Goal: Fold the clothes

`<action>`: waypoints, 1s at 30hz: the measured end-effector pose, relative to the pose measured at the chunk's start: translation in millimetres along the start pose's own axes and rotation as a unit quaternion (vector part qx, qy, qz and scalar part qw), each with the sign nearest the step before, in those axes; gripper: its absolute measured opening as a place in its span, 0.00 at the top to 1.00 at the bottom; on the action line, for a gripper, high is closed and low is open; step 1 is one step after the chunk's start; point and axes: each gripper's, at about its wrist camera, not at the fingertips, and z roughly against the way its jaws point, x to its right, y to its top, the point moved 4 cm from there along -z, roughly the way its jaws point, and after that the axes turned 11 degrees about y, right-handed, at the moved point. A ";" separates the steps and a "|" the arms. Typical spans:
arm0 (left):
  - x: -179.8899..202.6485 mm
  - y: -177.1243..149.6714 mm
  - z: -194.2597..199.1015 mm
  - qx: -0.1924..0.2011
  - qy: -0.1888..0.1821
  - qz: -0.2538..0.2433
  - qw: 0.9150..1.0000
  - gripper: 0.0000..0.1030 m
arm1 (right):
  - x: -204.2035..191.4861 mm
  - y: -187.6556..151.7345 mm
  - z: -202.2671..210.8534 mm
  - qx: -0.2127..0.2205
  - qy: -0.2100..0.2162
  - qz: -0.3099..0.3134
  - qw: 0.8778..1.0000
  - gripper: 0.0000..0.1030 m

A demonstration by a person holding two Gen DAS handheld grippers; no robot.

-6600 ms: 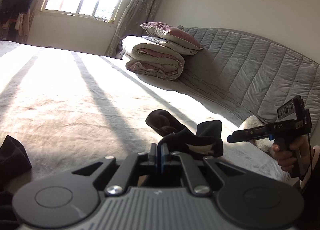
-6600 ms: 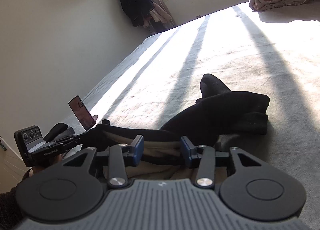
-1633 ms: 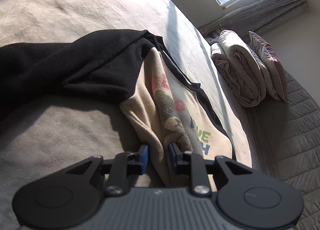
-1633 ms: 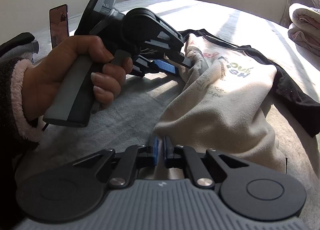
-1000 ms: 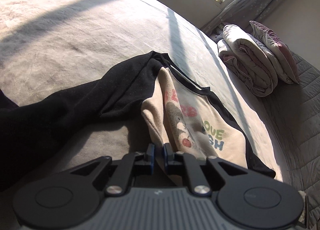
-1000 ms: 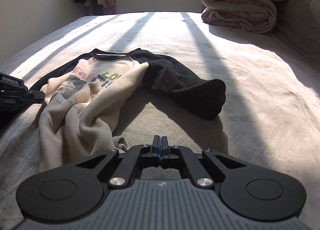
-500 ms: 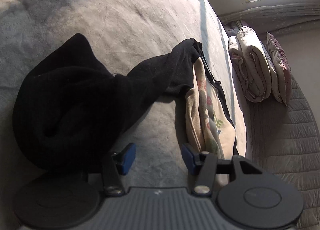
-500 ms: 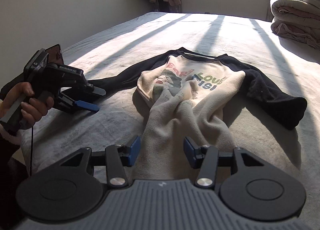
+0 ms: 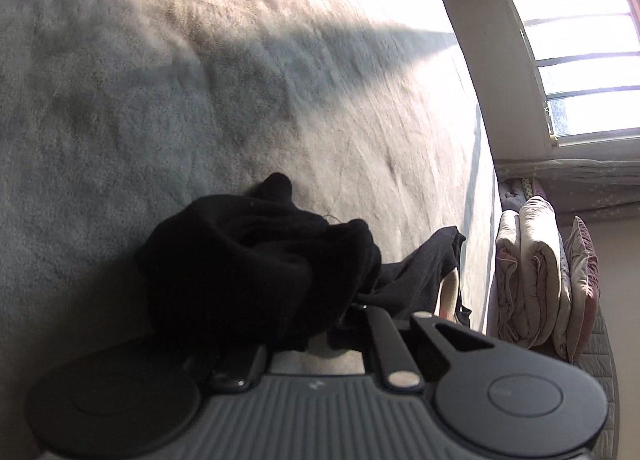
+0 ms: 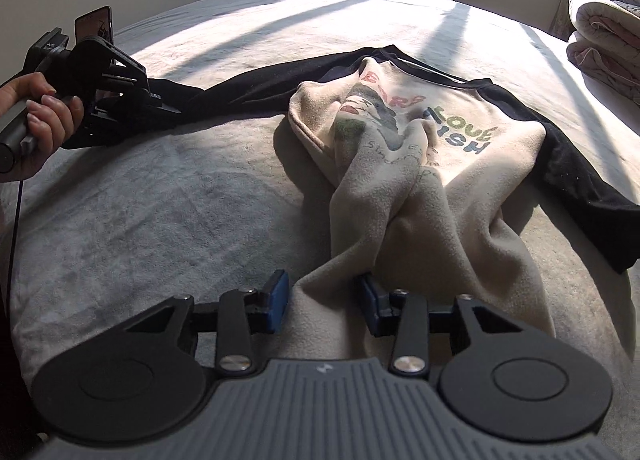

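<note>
Looking down my right wrist camera, I am seeing the sweatshirt [image 10: 460, 164] lying across the grey bed [image 10: 160, 212], its cream front bunched into a ridge and its printed letters facing up. The black right-hand sleeve [image 10: 592, 196] is running off toward the picture's right edge, flat on the cover. My right claw [image 10: 324, 300] is closing — a fold of the cream hem is sitting between the blue pads [image 10: 278, 300], touching the right-hand one while the left-hand one is standing just clear of it.

Farther left in the same view, a hand [image 10: 40, 120] is holding my left claw [image 10: 166, 110] at the end of the other black sleeve [image 10: 248, 88], which is stretching from the shirt's shoulder to the claw's tips. From the left wrist camera, that sleeve's cuff [image 9: 256, 268] is heaped in a dark bundle right over the fingers, hiding them; the claw is closed down, and the black cloth is wrapping around its tips, so I am reading it as gripping the cuff.

A folded quilt [image 9: 532, 276] is sitting near the headboard — well apart from the shirt — under a bright window [image 9: 580, 56].
</note>
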 end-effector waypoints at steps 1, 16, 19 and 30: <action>5.4 2.5 2.8 0.022 0.010 -0.018 1.000 0.94 | 2.6 0.9 0.5 0.002 -0.004 -0.002 1.000 0.76; 62.7 8.6 8.1 0.169 0.080 -0.149 0.971 0.55 | 84.3 21.7 57.5 0.118 -0.018 -0.140 0.983 0.87; 70.4 -6.2 6.9 0.155 0.071 -0.168 0.971 0.54 | 99.7 20.9 60.7 0.127 -0.037 -0.147 0.980 0.88; 110.0 -111.3 -39.4 -0.072 -0.082 -0.195 0.975 0.54 | 143.0 4.0 32.8 0.084 -0.108 -0.155 0.978 0.90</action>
